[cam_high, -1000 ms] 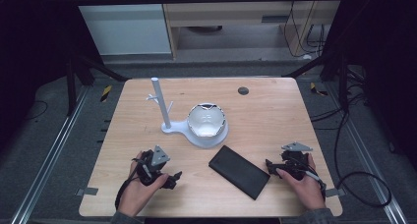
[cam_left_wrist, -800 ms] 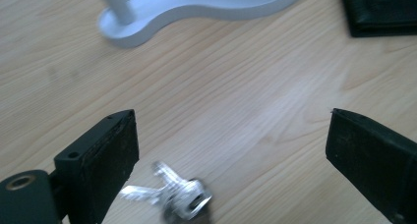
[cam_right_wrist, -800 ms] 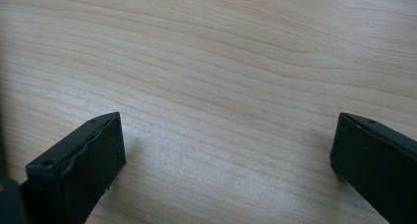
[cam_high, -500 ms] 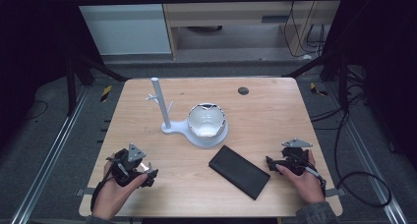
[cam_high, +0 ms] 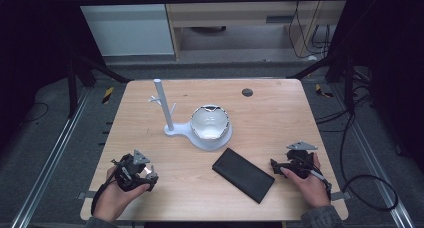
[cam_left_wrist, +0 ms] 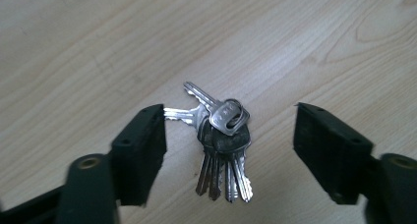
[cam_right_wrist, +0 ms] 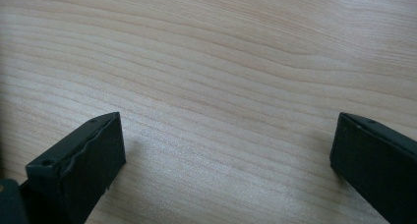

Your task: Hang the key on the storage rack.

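Pale wood worktop (cam_high: 280,113), dark floor and cabling round it, cabinet at back.

Progress, as I read it: you're at the pickup, early stage. Keys (cam_left_wrist: 222,140) lie flat on the wood near the front-left edge, bunch of several on one ring, fanned toward the camera in the left gripper view. Your left tool (cam_left_wrist: 228,150) straddles them; jaws have just been closing in, but there's a gap each side of the bunch, so no grip yet. One key tip sits just beside the left jaw. In the high view your left tool (cam_high: 134,172) is low at the front-left corner.

Left to do, prob.: finish the squeeze, lift, then carry to wherever they go. The stand (cam_high: 167,110) w/ pegs looks a likely spot, but that's a guess.

Right tool (cam_high: 292,163): jaws wide apart over bare wood, nothing btwn them, resting at front right.

Containers: bowl (cam_high: 211,124) on the stand's white base, mid-worktop; inside looks empty, shiny lining. Black slab (cam_high: 243,175) lies flat btwn bowl and right tool, well apart from keys.
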`<action>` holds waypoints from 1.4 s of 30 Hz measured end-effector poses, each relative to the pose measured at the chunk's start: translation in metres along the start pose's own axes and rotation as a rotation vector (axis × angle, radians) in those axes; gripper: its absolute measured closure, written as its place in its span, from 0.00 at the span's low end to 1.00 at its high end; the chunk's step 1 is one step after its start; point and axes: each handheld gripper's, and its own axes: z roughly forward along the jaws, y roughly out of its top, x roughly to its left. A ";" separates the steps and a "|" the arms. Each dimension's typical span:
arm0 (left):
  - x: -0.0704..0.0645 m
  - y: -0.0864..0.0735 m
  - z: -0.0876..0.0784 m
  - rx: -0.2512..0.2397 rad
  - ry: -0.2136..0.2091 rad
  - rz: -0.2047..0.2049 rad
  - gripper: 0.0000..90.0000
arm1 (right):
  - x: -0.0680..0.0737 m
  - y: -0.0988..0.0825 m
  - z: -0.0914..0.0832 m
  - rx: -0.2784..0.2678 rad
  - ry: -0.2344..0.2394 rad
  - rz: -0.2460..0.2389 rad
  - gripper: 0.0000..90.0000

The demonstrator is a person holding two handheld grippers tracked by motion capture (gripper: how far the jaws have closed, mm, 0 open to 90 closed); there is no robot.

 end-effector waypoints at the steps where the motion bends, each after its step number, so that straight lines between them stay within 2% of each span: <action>1: 0.000 0.000 0.000 0.000 0.000 0.000 0.37 | 0.000 0.000 0.000 0.000 0.000 -0.001 0.00; 3: -0.001 -0.002 0.003 0.025 -0.008 0.003 0.45 | 0.000 0.000 0.000 0.000 0.000 -0.001 0.00; 6: -0.003 -0.005 0.004 0.056 -0.015 0.014 0.53 | 0.000 0.000 0.000 0.000 0.000 -0.001 0.00; 10: -0.002 -0.007 0.007 0.081 -0.038 0.008 0.63 | 0.000 0.000 0.000 0.000 0.000 -0.001 0.00; 17: 0.000 -0.010 0.013 0.110 -0.052 -0.004 0.68 | 0.000 0.000 0.000 0.001 0.000 -0.001 0.00; 28: 0.006 -0.010 0.016 0.106 -0.068 -0.025 0.71 | 0.000 0.000 0.000 0.000 -0.001 -0.001 0.00; 32: 0.008 -0.011 0.016 0.111 -0.069 -0.015 0.75 | 0.000 0.000 0.000 -0.001 0.000 0.002 0.00; 37: 0.007 -0.011 0.015 0.117 -0.067 0.009 0.84 | 0.000 0.000 0.000 0.000 -0.001 0.000 0.00; 42: 0.006 -0.011 0.016 0.110 -0.071 0.011 0.89 | 0.000 0.000 0.000 0.000 -0.001 0.000 0.00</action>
